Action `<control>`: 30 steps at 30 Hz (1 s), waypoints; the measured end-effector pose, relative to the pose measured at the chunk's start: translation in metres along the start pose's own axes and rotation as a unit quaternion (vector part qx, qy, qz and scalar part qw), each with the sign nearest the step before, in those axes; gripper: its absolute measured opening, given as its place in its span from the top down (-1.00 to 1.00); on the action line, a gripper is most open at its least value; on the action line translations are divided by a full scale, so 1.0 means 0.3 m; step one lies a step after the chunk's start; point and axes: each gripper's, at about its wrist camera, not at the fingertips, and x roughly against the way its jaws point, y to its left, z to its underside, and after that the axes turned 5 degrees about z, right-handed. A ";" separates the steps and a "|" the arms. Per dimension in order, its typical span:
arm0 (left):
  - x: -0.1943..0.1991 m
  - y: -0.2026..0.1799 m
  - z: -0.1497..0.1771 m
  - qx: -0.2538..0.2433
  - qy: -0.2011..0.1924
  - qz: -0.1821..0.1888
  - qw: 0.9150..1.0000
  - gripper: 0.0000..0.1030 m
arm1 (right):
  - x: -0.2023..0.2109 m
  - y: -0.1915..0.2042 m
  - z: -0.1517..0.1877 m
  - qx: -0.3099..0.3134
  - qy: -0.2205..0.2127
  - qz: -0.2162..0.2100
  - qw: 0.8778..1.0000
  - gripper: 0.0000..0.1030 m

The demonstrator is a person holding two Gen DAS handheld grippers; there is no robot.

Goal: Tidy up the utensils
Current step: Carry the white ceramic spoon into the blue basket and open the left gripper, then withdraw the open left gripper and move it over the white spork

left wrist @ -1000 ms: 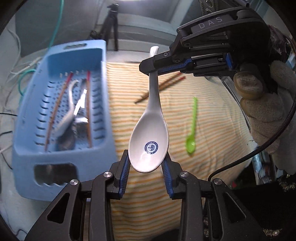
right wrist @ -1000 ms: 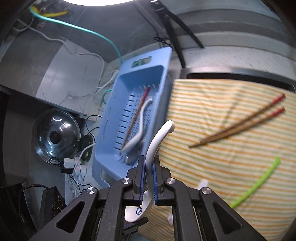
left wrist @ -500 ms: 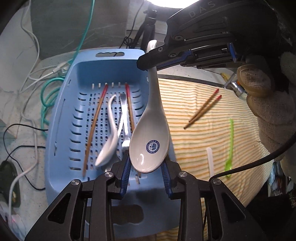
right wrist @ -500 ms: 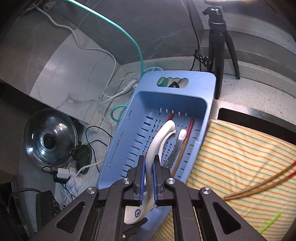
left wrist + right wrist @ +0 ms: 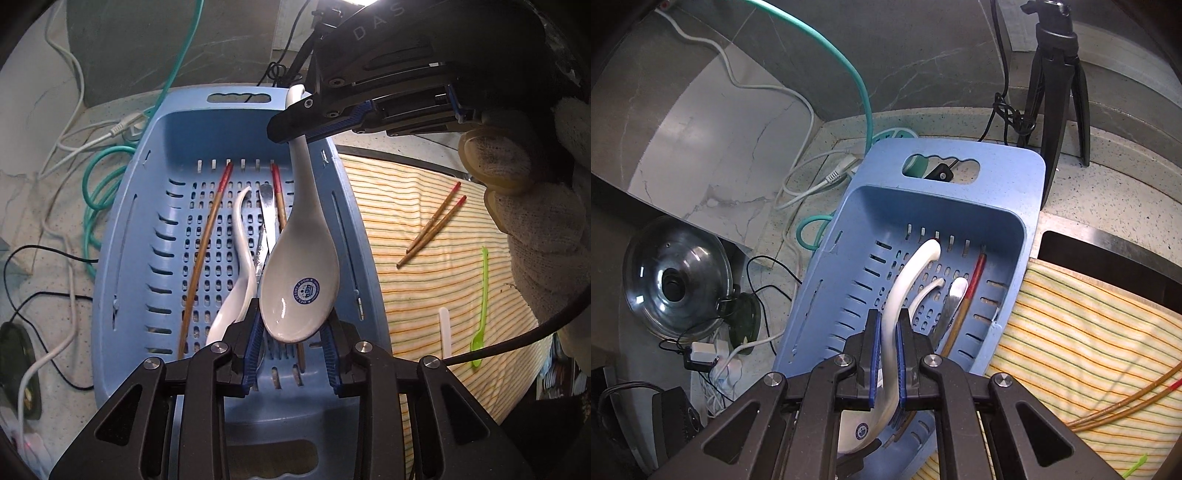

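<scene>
A white ceramic soup spoon [image 5: 299, 280] with a blue round logo hangs over the blue slotted basket [image 5: 129, 229]. My left gripper [image 5: 293, 343] is shut on its bowl. My right gripper [image 5: 888, 354] is shut on its handle [image 5: 905, 288]; that gripper shows at the top of the left wrist view [image 5: 314, 125]. In the basket lie another white spoon [image 5: 236, 280], a metal utensil [image 5: 267, 218] and red-tipped chopsticks [image 5: 205, 240]. On the striped cloth [image 5: 424, 280] lie a chopstick pair [image 5: 432, 229], a green plastic spoon [image 5: 480, 306] and a white stick [image 5: 445, 332].
Green and white cables [image 5: 103, 177] lie left of the basket. A glass pot lid [image 5: 672, 277] and a power strip [image 5: 716, 354] sit further left. A black tripod [image 5: 1056, 74] stands behind the basket. A dark sink gap [image 5: 1108, 258] borders the cloth.
Both grippers have carried the white spoon leftward from above the striped cloth to above the basket. The grips on the bowl and the handle are unchanged.
</scene>
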 end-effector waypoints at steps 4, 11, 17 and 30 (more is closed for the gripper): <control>0.005 0.013 -0.013 0.005 -0.005 -0.003 1.000 0.46 | -0.014 0.010 -0.007 0.010 0.003 0.007 1.000 0.80; 0.032 0.013 -0.025 0.010 -0.015 -0.020 1.000 0.45 | -0.010 0.027 -0.004 0.021 -0.006 0.012 1.000 0.41; 0.062 -0.007 -0.020 0.003 -0.025 -0.028 0.999 0.45 | 0.026 0.036 -0.005 0.031 -0.019 0.012 0.999 0.41; 0.133 -0.070 -0.013 -0.013 -0.047 -0.037 0.998 0.36 | 0.147 -0.013 0.035 0.034 -0.041 0.006 0.999 0.41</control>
